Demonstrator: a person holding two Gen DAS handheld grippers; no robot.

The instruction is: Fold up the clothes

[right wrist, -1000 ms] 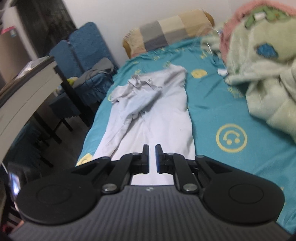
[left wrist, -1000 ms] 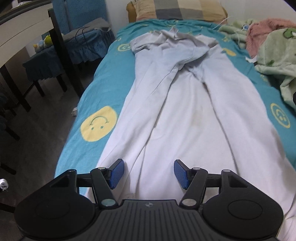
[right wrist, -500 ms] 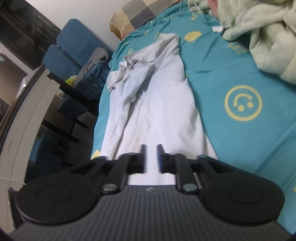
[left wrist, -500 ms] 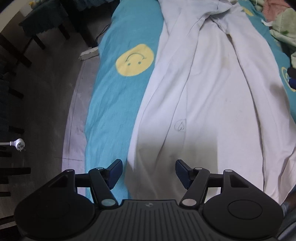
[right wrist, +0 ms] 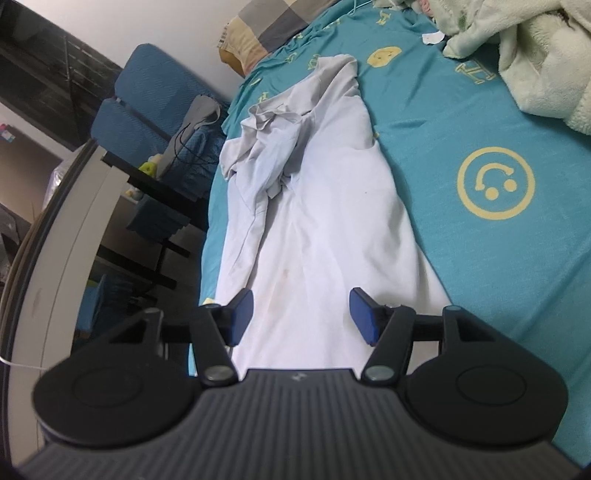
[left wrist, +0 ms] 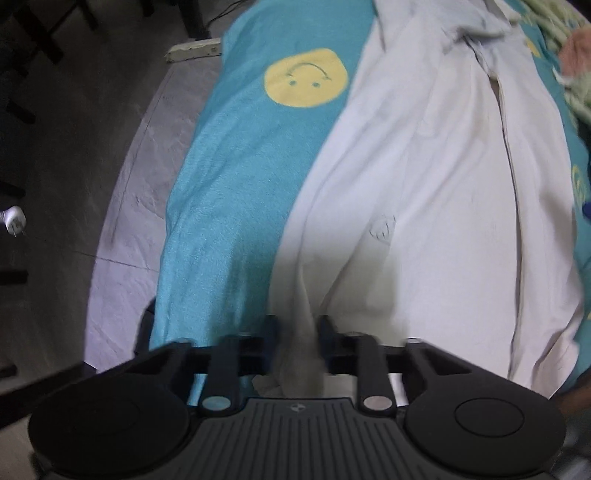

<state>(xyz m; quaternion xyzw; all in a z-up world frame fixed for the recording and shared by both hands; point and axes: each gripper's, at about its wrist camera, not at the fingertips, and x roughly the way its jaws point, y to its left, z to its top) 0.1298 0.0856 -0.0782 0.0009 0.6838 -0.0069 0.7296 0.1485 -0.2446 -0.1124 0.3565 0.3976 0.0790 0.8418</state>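
Observation:
A pair of white trousers (left wrist: 424, 177) lies stretched lengthwise on a teal bed sheet (left wrist: 229, 192) printed with yellow smiley faces. In the left wrist view my left gripper (left wrist: 297, 330) points down at the near hem of the left leg; its jaws are closing and pinch a bunched fold of the white cloth between the pads. In the right wrist view the trousers (right wrist: 317, 206) run away from me, waistband crumpled at the far end. My right gripper (right wrist: 301, 314) hovers over the near end of the trouser leg, jaws opening, blue pads apart with nothing pressed between them.
Left of the bed lie grey floor (left wrist: 74, 147), a white power strip (left wrist: 192, 50) and dark table legs. A blue chair (right wrist: 147, 103) and a desk edge (right wrist: 74, 229) stand at the left. A green fleece blanket (right wrist: 535, 55) is heaped at the right; a pillow (right wrist: 266, 29) lies at the head.
My left gripper tilted down over the bed's near-left edge and shut on the trouser hem. My right gripper rolled, dropped a little and went from shut to open over the other leg.

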